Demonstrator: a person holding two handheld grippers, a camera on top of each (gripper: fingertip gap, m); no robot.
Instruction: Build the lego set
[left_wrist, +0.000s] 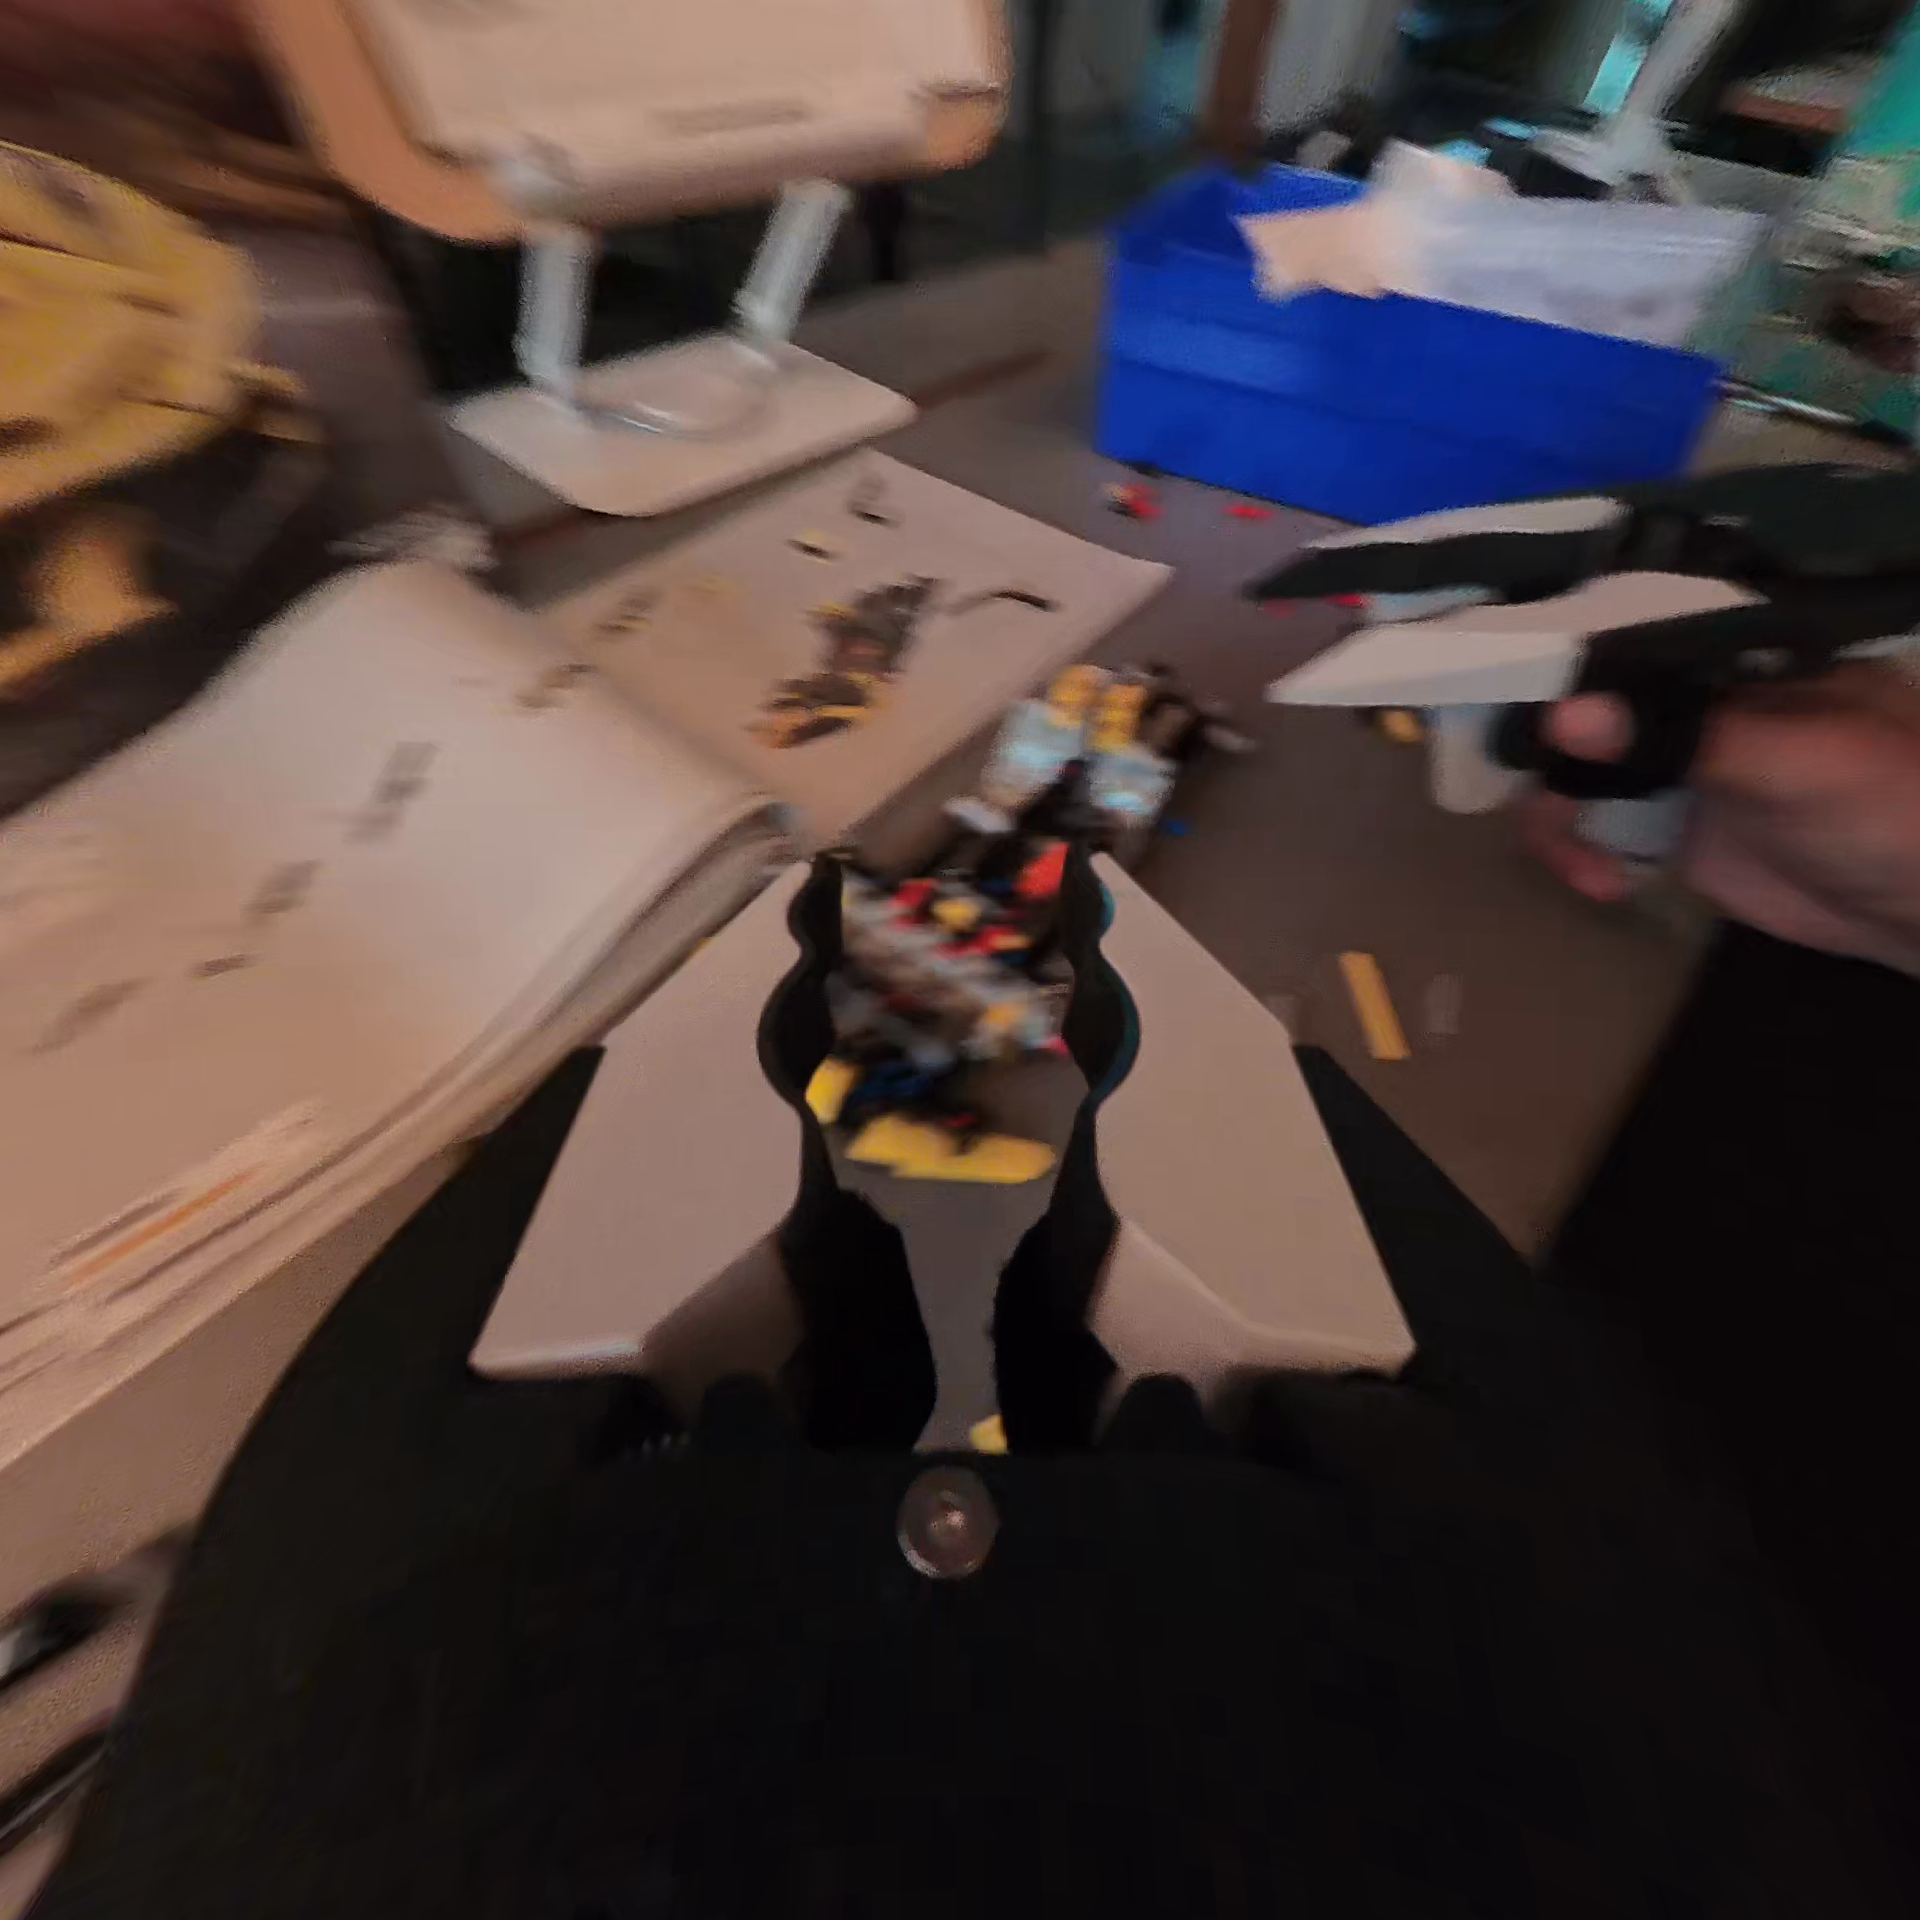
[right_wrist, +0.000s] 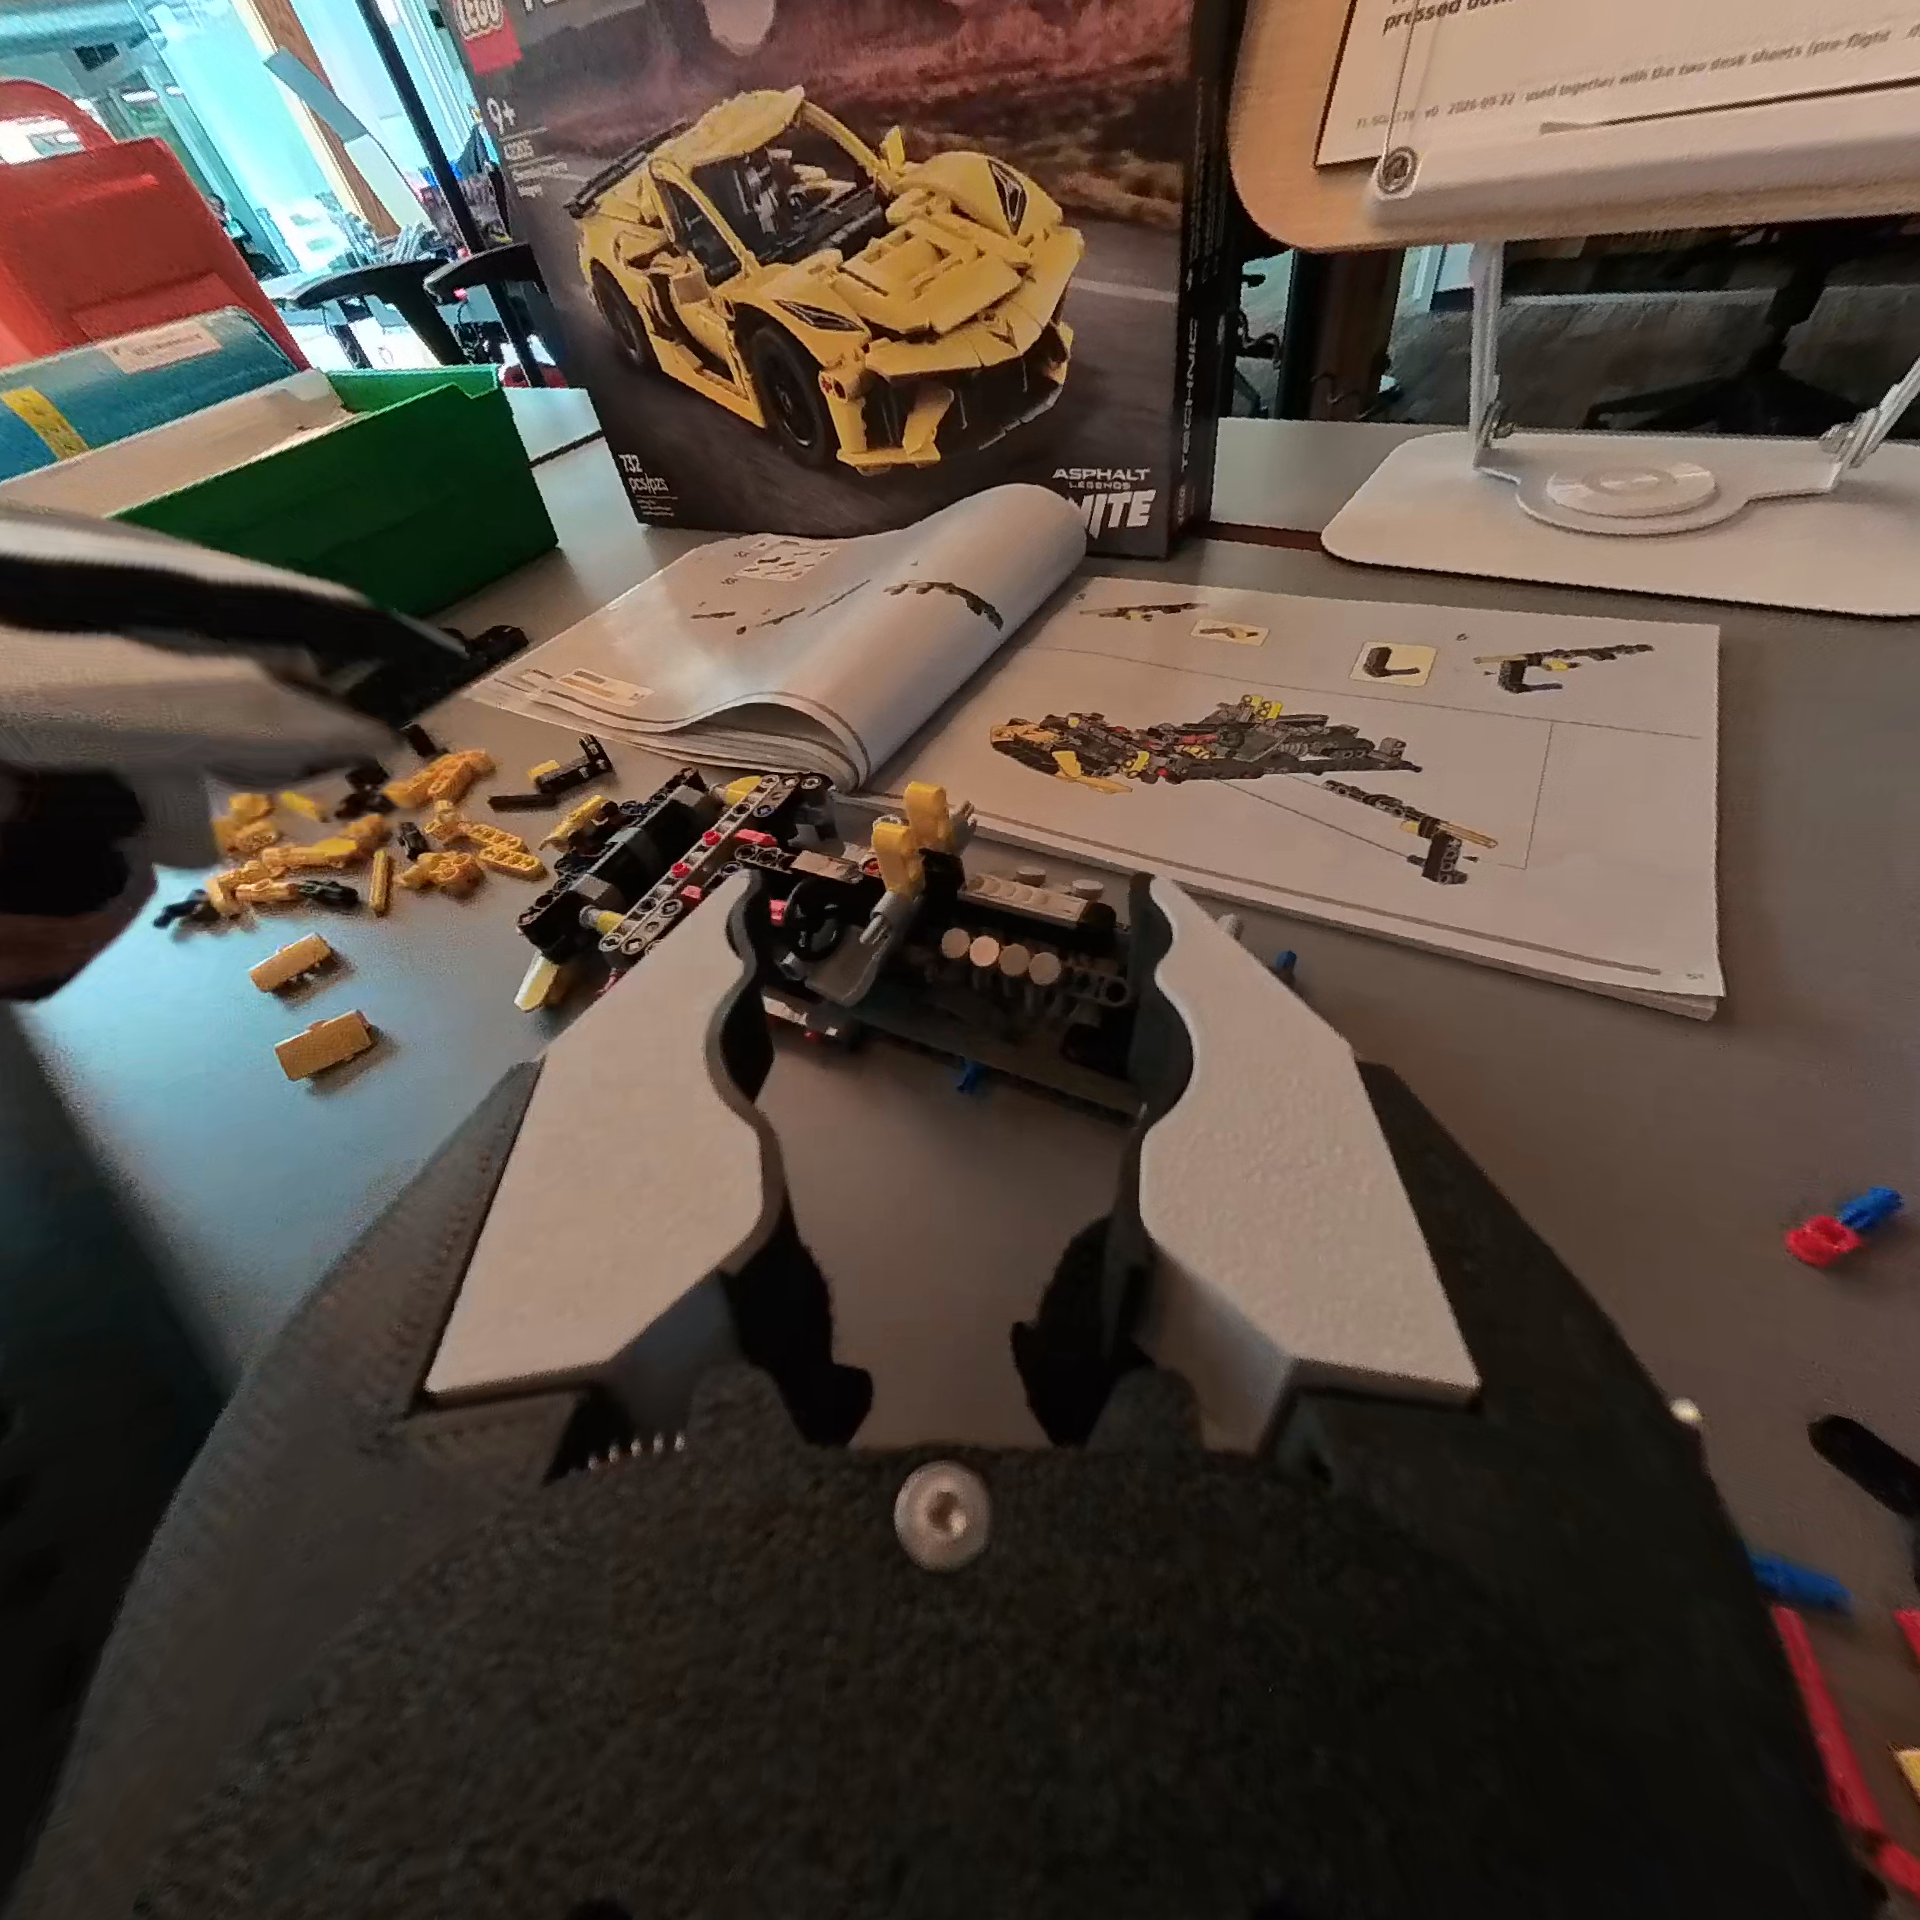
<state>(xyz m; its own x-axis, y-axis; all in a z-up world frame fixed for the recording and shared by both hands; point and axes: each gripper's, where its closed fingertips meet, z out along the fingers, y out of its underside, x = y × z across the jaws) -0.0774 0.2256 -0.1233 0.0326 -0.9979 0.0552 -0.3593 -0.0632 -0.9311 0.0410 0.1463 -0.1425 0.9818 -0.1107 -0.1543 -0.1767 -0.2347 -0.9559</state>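
On tabletop (right_wrist: 1766, 1091): half-built car (right_wrist: 831, 914) by open booklet (right_wrist: 1299, 748). Right gripper (right_wrist: 940, 914) jaws wide, empty. Left gripper (left_wrist: 948, 883) jaws part open, empty; view blurry.

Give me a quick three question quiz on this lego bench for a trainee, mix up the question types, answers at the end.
1. True or false: the right gripper has its jaws open, with the half-built car just beyond them.
2. Where do the loose yellow pieces lie relative to the half-built car in the right wrist view? A) to its left B) to its right C) inside the green bin
3. Fill in: the instruction booklet lies open in front of the set's ____, which stands upright.

Key: 1 true; 2 A; 3 box
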